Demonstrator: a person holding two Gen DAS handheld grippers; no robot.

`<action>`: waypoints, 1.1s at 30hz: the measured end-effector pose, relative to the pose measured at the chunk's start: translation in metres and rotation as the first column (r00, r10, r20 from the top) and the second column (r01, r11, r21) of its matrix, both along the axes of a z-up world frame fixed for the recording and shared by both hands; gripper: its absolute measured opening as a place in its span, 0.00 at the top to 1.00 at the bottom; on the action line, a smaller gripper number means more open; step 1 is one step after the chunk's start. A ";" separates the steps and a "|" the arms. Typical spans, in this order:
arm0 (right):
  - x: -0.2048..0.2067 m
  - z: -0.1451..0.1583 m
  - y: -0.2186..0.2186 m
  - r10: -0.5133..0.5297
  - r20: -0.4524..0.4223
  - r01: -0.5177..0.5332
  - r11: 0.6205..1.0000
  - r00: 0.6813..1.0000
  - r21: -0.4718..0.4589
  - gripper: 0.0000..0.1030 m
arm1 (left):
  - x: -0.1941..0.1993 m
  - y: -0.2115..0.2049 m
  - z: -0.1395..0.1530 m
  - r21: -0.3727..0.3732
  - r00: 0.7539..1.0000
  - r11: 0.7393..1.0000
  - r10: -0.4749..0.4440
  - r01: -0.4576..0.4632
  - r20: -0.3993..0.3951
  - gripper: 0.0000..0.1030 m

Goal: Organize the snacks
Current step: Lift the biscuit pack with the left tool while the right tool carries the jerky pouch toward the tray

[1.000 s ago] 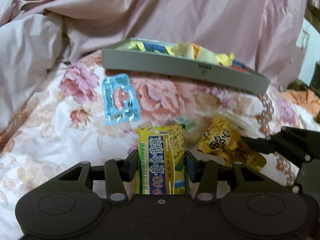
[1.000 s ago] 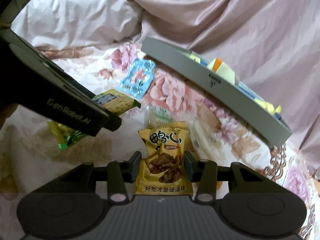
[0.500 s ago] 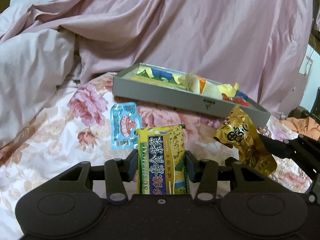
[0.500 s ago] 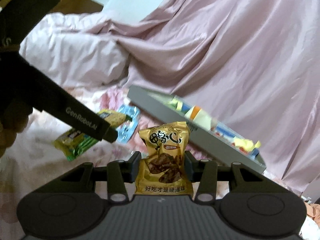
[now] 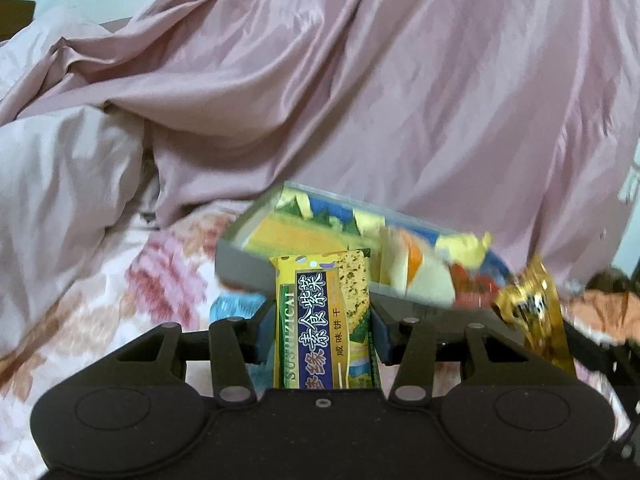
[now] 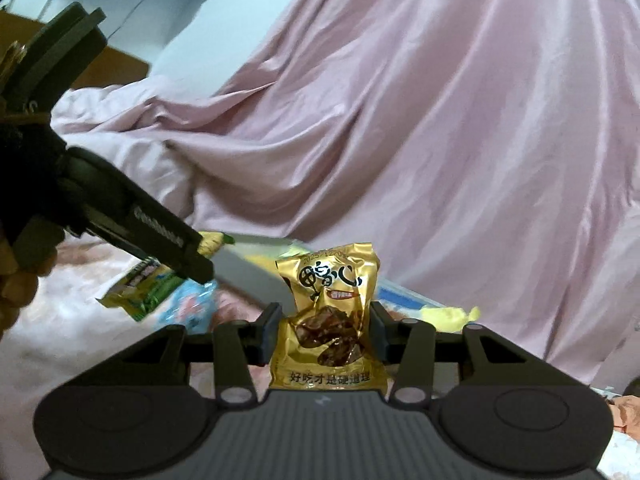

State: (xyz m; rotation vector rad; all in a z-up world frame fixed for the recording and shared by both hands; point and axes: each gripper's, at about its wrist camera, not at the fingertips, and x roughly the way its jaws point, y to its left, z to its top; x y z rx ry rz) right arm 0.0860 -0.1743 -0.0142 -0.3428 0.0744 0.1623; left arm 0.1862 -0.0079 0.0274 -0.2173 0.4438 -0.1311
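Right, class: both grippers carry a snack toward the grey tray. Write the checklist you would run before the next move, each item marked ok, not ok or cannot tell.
1. Left gripper shut on the yellow and blue cracker packet: ok.
2. Right gripper shut on the gold foil snack pouch: ok.
3. Shallow grey tray ahead of both grippers: ok.
4. Free room in the tray for two more packets: cannot tell, blurred.
5. Light blue packet left on the floral bedspread, not yet sorted: not ok.
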 end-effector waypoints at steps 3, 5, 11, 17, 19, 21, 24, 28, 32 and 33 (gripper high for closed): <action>0.014 0.004 -0.009 -0.036 0.027 0.035 0.999 0.999 0.032 0.51 | 0.017 -0.003 0.013 -0.016 1.000 1.000 0.022 -0.022 0.020 0.51; 0.025 0.007 -0.016 -0.062 0.048 0.060 0.997 0.997 0.049 0.51 | 0.029 -0.007 0.021 -0.016 0.999 0.999 0.029 -0.029 0.036 0.51; 0.050 0.014 -0.039 -0.123 0.061 0.115 0.986 0.990 0.124 0.50 | 0.061 -0.024 0.035 -0.002 0.997 1.000 0.031 -0.031 0.073 0.51; 0.072 0.022 -0.053 -0.148 0.061 0.134 0.972 0.987 0.193 0.50 | 0.093 -0.042 0.034 -0.009 0.996 0.999 0.051 -0.051 0.072 0.51; 0.079 0.025 -0.056 -0.152 0.069 0.135 0.970 0.986 0.204 0.50 | 0.101 -0.046 0.032 -0.001 0.996 0.998 0.060 -0.060 0.072 0.51; 0.087 0.025 -0.060 -0.155 0.072 0.137 0.967 0.985 0.214 0.50 | 0.107 -0.049 0.029 0.010 0.995 0.998 0.069 -0.070 0.068 0.51; 0.094 0.024 -0.065 -0.161 0.065 0.143 0.964 0.985 0.223 0.50 | 0.115 -0.051 0.024 0.026 0.995 0.997 0.077 -0.079 0.057 0.51; 0.107 0.022 -0.065 -0.161 0.046 0.146 0.962 0.986 0.230 0.50 | 0.123 -0.052 0.016 0.039 0.995 0.995 0.086 -0.088 0.042 0.51; 0.116 0.022 -0.065 -0.161 0.027 0.150 0.961 0.987 0.234 0.50 | 0.128 -0.052 0.008 0.047 0.996 0.995 0.092 -0.093 0.022 0.51; 0.117 0.022 -0.064 -0.161 0.021 0.151 0.960 0.987 0.234 0.50 | 0.127 -0.052 0.007 0.047 0.995 0.994 0.095 -0.096 0.019 0.51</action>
